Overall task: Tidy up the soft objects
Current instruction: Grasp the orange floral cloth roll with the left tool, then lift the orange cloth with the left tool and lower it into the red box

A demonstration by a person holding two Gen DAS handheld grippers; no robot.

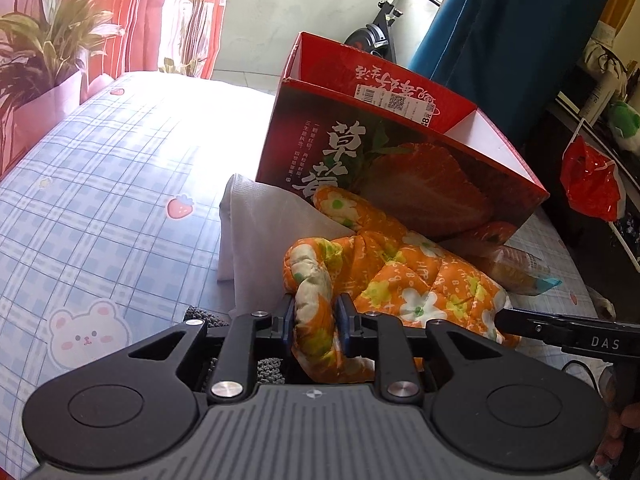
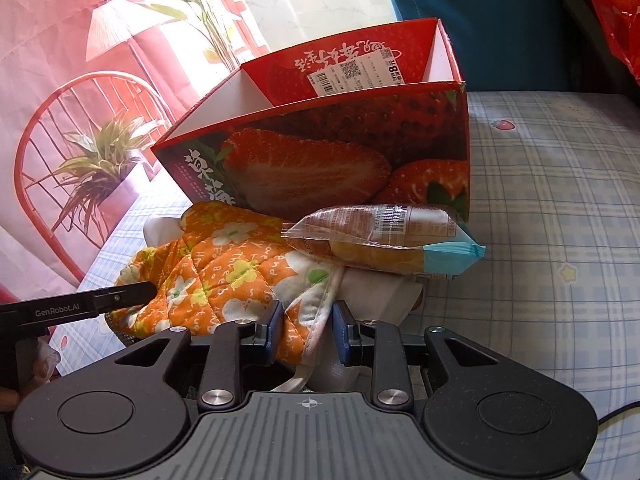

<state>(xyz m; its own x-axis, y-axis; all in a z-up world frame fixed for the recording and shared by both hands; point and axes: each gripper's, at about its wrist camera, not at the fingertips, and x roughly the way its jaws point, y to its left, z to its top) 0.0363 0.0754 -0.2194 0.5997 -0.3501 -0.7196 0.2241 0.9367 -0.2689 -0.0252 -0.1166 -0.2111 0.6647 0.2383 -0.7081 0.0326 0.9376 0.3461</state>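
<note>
A bed under a blue plaid sheet printed with strawberries and bears carries everything, with a red curtain and potted plants beyond it. Straight ahead of both hand-held grippers stands the box, an open red strawberry carton, empty as far as its white inner walls show. Against its near wall lies the mitt, an orange quilted oven mitt with white flowers, draped over a white cloth that pokes out to the left. A snack bag rests on the mitt's far right part, touching the box. The left hand-held gripper pinches the mitt's padded thumb lobe between its blue pads; the right hand-held gripper pinches the cuff hem near its white binding and loop. The mitt looks light, thick and floppy: it should sag between the two holds and compress under the pads, so slipping seems unlikely. The rolled thumb and bound hem are sensible places to hold, being thicker than the flat quilting. The bag looks slick, crinkly and crushable, and would likely slide off if the mitt is lifted.
</note>
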